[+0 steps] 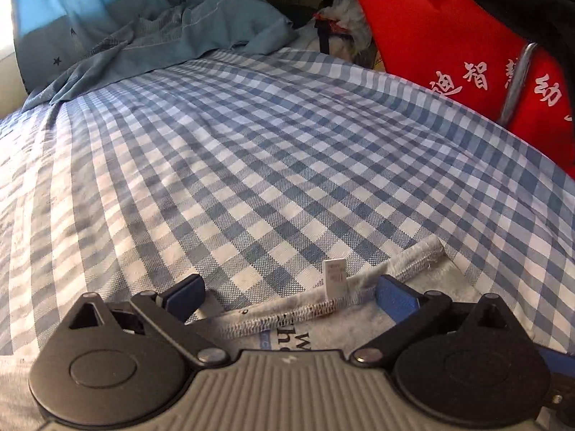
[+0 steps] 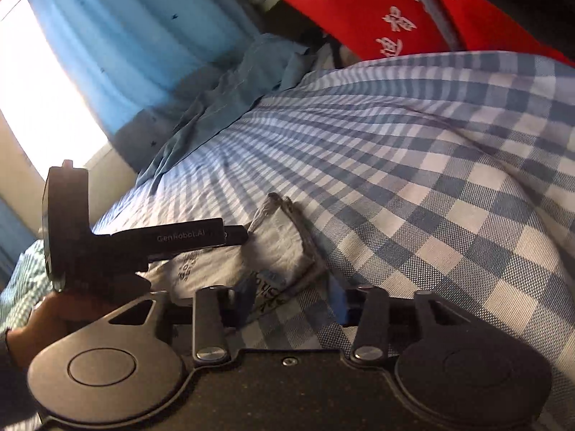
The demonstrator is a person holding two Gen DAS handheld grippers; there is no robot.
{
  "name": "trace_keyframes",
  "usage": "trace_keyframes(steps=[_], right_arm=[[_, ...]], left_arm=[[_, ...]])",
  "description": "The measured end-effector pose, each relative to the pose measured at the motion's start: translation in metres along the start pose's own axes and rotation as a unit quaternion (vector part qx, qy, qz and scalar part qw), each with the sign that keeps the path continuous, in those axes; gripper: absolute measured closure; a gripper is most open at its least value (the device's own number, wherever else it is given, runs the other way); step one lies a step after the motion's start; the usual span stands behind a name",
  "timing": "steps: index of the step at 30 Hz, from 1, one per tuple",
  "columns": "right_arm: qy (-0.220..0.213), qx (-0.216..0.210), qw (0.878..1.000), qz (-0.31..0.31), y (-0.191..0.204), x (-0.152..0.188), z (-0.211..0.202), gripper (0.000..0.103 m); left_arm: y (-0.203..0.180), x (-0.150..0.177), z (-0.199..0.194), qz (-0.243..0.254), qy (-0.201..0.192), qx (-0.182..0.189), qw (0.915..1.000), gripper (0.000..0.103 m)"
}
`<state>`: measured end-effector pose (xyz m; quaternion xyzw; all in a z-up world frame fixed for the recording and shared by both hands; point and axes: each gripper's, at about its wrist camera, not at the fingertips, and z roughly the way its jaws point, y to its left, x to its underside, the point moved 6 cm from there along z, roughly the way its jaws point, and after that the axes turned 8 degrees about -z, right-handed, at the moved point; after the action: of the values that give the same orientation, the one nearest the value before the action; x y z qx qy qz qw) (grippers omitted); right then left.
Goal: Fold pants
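**A:** Left wrist view first: our left gripper [image 1: 287, 292] stands wide, jaws either side of the pants [image 1: 359, 289] at their stitched edge, gripping nothing. One white label [image 1: 335, 274] sticks up from that edge.

**B:** And we see the pants lying on the checked sheet [image 1: 251, 165], bunched into a small grey bundle, so we judge the fold well along, not yet squared.

**A:** Right of the pants, our right gripper [image 2: 294, 300] also gapes, holding nothing.

**B:** We count one pair of pants, two grippers, one red bag [image 2: 363, 10] beyond the pants.
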<state>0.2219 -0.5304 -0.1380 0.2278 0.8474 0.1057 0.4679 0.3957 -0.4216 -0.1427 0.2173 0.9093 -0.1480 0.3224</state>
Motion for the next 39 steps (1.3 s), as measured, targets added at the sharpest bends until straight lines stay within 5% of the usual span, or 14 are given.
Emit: trace_keyframes(steps=[4, 8, 12, 15, 22, 33, 39], right_arm=[[-0.013, 0.031, 0.999, 0.011, 0.000, -0.001, 0.004, 0.092], [-0.042, 0.060, 0.995, -0.065, 0.020, 0.000, 0.002, 0.095], [-0.071, 0.088, 0.976, -0.185, 0.056, 0.004, -0.002, 0.095], [-0.084, 0.108, 0.953, -0.272, 0.082, 0.012, -0.001, 0.095], [-0.086, 0.126, 0.910, -0.384, 0.115, 0.025, 0.007, 0.096], [-0.079, 0.142, 0.874, -0.457, 0.136, 0.043, 0.013, 0.096], [-0.075, 0.147, 0.859, -0.484, 0.142, 0.050, 0.014, 0.096]], left_arm=[[-0.005, -0.011, -0.014, -0.023, 0.025, 0.021, 0.9992, 0.001], [-0.016, -0.025, -0.030, -0.069, 0.062, 0.101, 0.9905, 0.001], [-0.031, -0.031, -0.031, -0.090, 0.124, 0.138, 0.9784, 0.006], [-0.041, -0.028, -0.024, -0.074, 0.162, 0.123, 0.9763, 0.016], [-0.043, -0.025, -0.029, -0.048, 0.164, 0.094, 0.9808, 0.022], [-0.036, -0.016, -0.030, -0.062, 0.172, 0.084, 0.9795, 0.046], [-0.024, -0.015, -0.039, -0.088, 0.162, 0.080, 0.9796, 0.079]])
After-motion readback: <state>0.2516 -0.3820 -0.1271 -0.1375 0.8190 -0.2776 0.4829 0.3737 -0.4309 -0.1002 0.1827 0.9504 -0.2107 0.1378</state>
